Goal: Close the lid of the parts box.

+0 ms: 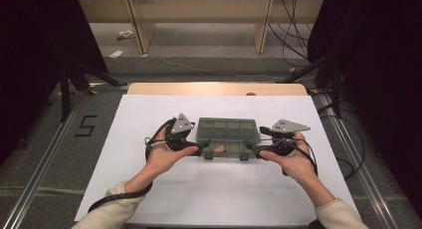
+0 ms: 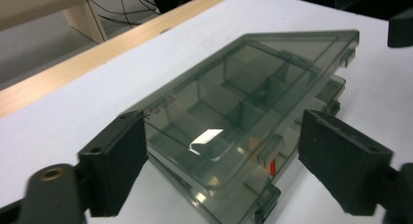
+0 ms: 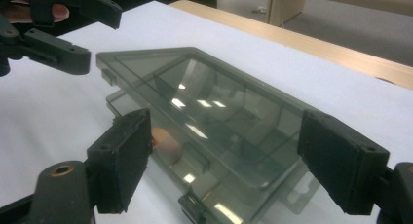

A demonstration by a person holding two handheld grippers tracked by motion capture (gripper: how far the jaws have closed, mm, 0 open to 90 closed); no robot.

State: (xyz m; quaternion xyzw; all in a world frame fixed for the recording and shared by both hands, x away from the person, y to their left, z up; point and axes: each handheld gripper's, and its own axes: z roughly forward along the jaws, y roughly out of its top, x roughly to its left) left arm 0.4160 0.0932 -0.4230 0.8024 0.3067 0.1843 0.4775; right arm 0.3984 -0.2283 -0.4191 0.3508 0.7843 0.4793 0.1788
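Observation:
A smoky translucent compartment box (image 1: 227, 131) lies in the middle of the white sheet, its lid (image 2: 234, 87) lifted slightly off the base. A small orange-red piece (image 1: 219, 149) sits in a front compartment, and shows through the plastic as the red piece (image 2: 272, 166) and the orange piece (image 3: 163, 139). My left gripper (image 1: 203, 148) is at the box's front left corner, jaws open on either side of the corner (image 2: 224, 165). My right gripper (image 1: 250, 148) is at the front right, jaws wide open around that end (image 3: 221, 160). Neither pair of pads visibly presses on the box.
The white sheet (image 1: 164, 189) covers a wooden table whose far edge (image 1: 214, 88) shows. Black stand legs (image 1: 74, 79) rise at the far left and far right. Cables (image 1: 293, 35) trail on the floor beyond. A "5" marking (image 1: 85, 125) lies left of the table.

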